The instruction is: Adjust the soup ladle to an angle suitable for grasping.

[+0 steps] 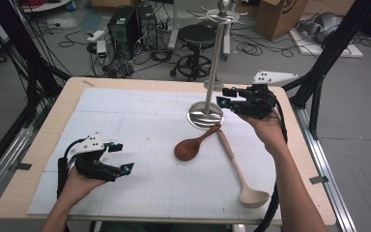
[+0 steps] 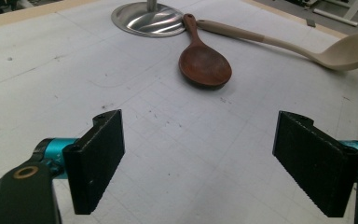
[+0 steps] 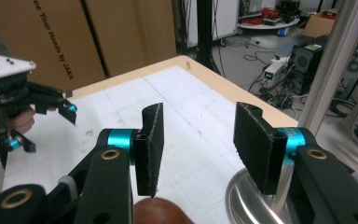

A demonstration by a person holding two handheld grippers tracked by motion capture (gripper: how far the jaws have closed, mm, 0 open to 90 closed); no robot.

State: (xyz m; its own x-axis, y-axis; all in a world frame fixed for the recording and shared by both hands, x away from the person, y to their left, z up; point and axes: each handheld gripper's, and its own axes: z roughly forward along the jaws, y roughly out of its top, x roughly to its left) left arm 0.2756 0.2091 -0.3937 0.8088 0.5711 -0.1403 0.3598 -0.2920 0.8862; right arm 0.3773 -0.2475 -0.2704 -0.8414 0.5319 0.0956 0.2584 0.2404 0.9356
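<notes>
While the right gripper (image 1: 225, 97) hangs above the round base of the metal utensil stand (image 1: 206, 115), its jaws stand parted with nothing between them, and the handle end of the dark wooden spoon (image 1: 192, 145) lies just below and in front of it. In the right gripper view the spoon's brown bowl (image 3: 156, 212) peeks up beneath the jaws, with the stand's pole (image 3: 328, 77) close on one side. That spoon rests on the white gridded mat (image 1: 125, 121) with its handle tip touching the stand's base, and the pale ladle (image 1: 239, 169) lies beside it, the two handles meeting near the base and fanning apart towards the person. The left gripper (image 1: 118, 157) sits low over the near left of the mat, well apart from the utensils, jaws wide and empty; its own view shows the spoon (image 2: 204, 63) and ladle (image 2: 307, 49) farther off.

Judging from how things lie, the risks sit at the handle ends. Because the two handles lie so close, the jaws could close on both, or nudge the ladle askew. A jaw could also knock the base or pole, since the stand crowds the approach. A thin handle lying flat may slip out of the pads or pivot if caught off-centre
</notes>
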